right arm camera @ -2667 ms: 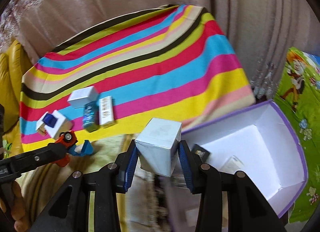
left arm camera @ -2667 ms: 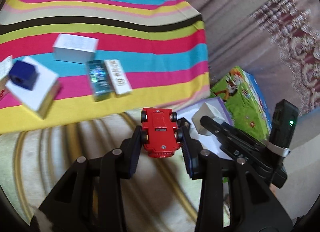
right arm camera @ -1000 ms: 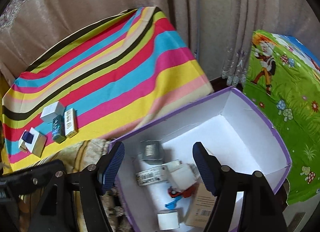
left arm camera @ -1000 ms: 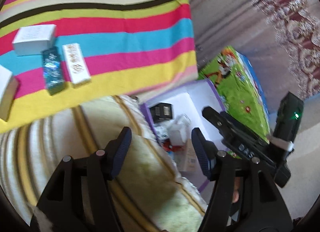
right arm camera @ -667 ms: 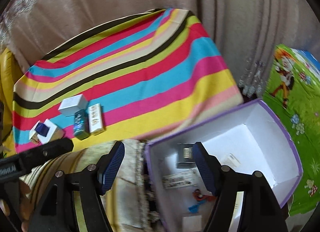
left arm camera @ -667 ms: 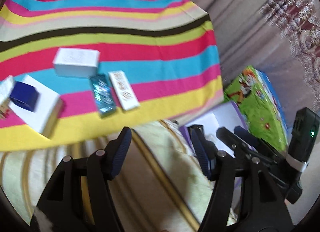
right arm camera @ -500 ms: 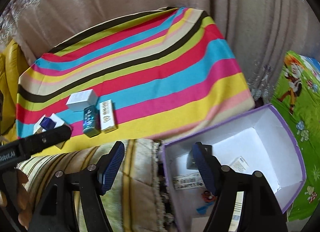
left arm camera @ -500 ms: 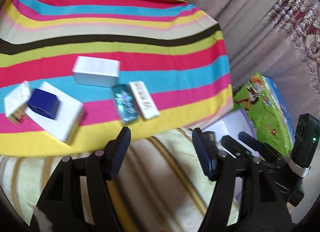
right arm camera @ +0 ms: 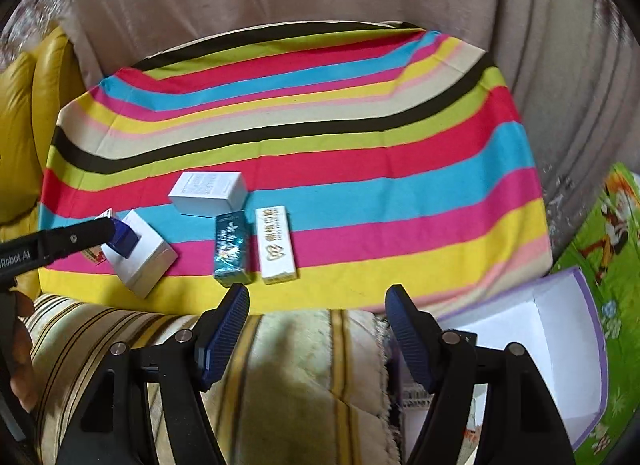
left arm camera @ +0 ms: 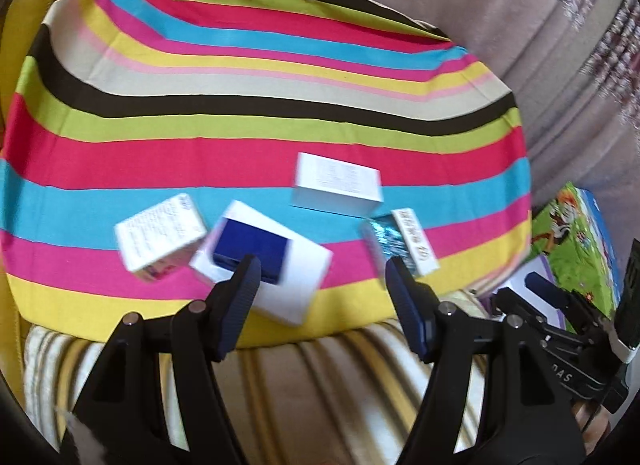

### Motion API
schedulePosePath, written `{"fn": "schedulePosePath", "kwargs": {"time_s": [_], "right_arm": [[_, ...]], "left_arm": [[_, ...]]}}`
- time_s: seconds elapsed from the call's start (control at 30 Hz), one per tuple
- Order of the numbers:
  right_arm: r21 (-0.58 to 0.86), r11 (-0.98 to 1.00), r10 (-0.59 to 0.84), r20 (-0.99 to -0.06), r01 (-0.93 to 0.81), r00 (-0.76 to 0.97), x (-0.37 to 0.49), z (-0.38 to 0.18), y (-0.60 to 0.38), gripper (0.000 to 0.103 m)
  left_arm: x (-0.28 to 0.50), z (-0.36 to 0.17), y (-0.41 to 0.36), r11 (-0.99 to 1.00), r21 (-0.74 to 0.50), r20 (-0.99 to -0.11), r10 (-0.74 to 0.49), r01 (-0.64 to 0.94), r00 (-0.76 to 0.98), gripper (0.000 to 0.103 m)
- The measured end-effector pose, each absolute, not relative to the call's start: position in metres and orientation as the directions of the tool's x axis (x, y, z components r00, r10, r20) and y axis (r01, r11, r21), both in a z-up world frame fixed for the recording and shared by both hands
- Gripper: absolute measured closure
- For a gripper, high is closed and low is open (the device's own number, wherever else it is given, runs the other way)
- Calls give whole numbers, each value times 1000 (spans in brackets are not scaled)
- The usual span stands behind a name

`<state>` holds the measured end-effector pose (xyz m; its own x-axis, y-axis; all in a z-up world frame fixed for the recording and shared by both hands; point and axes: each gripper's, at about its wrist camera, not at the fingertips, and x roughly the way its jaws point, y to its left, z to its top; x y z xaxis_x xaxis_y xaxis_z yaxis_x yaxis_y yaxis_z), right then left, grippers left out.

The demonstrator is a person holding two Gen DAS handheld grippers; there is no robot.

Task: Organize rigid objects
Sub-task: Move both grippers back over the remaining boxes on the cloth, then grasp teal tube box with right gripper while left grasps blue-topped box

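Several small boxes lie on the striped cloth [right arm camera: 320, 153]: a white box [right arm camera: 208, 191], a teal box [right arm camera: 231, 249], a white box with gold letters [right arm camera: 275, 243], and a small blue box [left arm camera: 250, 245] on top of a larger white box [left arm camera: 296, 285]. A printed white box [left arm camera: 160, 237] lies left of these. My left gripper [left arm camera: 322, 277] is open and empty, hovering just in front of the blue box. My right gripper [right arm camera: 318, 305] is open and empty, near the teal and gold-lettered boxes. The left gripper's fingertips [right arm camera: 92, 231] reach over the blue box.
A purple-rimmed white storage box [right arm camera: 560, 329] stands low at the right, beside a green cartoon-print surface [right arm camera: 612, 225]. A fluffy striped cover [right arm camera: 288, 365] lies under both grippers. A yellow cushion [right arm camera: 24, 125] is at the left, with curtains behind.
Earlier the left gripper held a red toy car and the right a white box; both now lie in the purple box. Both empty grippers have swung left, toward the boxes on the cloth.
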<state>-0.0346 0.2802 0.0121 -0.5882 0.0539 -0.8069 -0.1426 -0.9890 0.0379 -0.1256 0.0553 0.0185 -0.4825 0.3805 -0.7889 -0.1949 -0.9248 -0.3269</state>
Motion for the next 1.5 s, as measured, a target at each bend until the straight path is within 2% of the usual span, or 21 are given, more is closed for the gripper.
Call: {"fn": "schedulePosePath", "kwargs": {"time_s": [0.17,0.47,0.93,1.0,1.07,1.5], "right_arm": [[2,-994,59,-812,-105,-580,-49,7,264,31],[-25,-999,42,-824,-38,-565,-70,-5,240,31],[-23,-1000,16,-842,6,-539,-93,-20,224,31],[-25,-1000,14,-847,14,-531,-96,-23,222,32],[-21,-1000,9,-852,17,-524,-99,-26,222,32],[-21,-999,-4,-873,45,-488,-114,-38,216,32]], "left_arm": [[-135,12,41,-951,-246,-807,308,-187,-504,34],[-140,-7,36,-960,-220,-832,276,-171,-481,31],[-148,-18,52,-974,-99,-861,186,-204,-474,31],[-149,-20,54,-974,-84,-864,177,-211,-471,35],[-150,-22,55,-972,-85,-868,180,-220,-462,47],[-143,-18,50,-978,-96,-838,181,-188,-514,47]]}}
